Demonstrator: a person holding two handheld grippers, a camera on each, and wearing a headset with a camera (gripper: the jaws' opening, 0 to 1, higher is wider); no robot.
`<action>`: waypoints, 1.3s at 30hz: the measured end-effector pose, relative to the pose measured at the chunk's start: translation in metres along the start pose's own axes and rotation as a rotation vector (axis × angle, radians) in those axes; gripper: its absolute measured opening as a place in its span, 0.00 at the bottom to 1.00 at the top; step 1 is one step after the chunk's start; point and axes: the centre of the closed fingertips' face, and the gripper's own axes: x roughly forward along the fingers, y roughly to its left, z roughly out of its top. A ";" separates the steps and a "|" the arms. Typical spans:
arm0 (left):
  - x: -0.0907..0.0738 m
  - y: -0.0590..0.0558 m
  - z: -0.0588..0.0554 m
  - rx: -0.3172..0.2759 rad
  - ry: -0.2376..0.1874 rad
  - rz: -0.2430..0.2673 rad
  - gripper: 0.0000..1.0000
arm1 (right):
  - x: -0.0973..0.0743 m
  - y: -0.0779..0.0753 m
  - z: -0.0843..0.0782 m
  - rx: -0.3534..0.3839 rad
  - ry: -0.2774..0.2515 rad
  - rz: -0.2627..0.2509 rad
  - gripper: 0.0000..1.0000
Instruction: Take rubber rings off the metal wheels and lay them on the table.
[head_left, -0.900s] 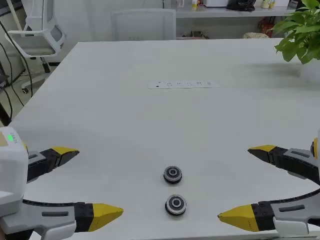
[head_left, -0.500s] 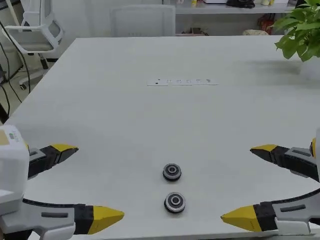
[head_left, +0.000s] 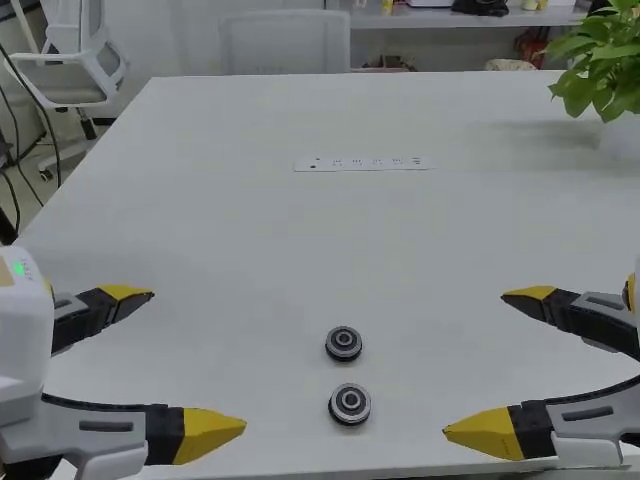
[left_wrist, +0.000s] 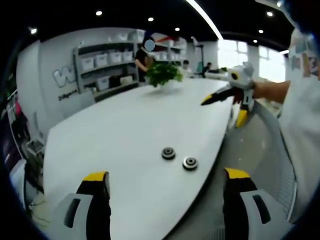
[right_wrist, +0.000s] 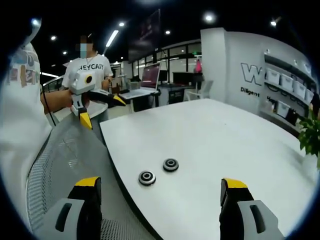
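Both pairs of fingers stand spread wide, with nothing between them. On the left gripper (head_left: 195, 360) the fingers (head_left: 110, 432) are grey plastic with black joints, ending in matte yellow tips shaped like pointed wedges. The right gripper (head_left: 476, 363) is built the same, and its tips point inward across the bench. Both sit at the near edge of the table (head_left: 300, 230), a smooth, pale grey slab.

Between them, well apart from either, two small metal wheels lie flat. The near wheel (head_left: 350, 404) and the far wheel (head_left: 344, 343) are close but not touching. Each is round with a shiny hub, and a dark rubber ring sits round its rim.

Farther out a white power strip (head_left: 364, 163) is set into the tabletop. A leafy green plant (head_left: 600, 60) stands at the far right corner.
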 end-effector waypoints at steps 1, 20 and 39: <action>0.000 0.000 0.000 0.000 0.000 0.000 0.95 | 0.000 0.000 0.000 -0.001 0.000 0.000 0.99; 0.003 0.003 0.002 0.008 -0.005 -0.011 0.94 | 0.004 -0.007 0.006 -0.008 -0.014 0.006 0.99; 0.014 0.009 0.010 0.046 -0.009 -0.041 0.91 | 0.018 -0.015 0.021 -0.061 -0.021 0.040 0.98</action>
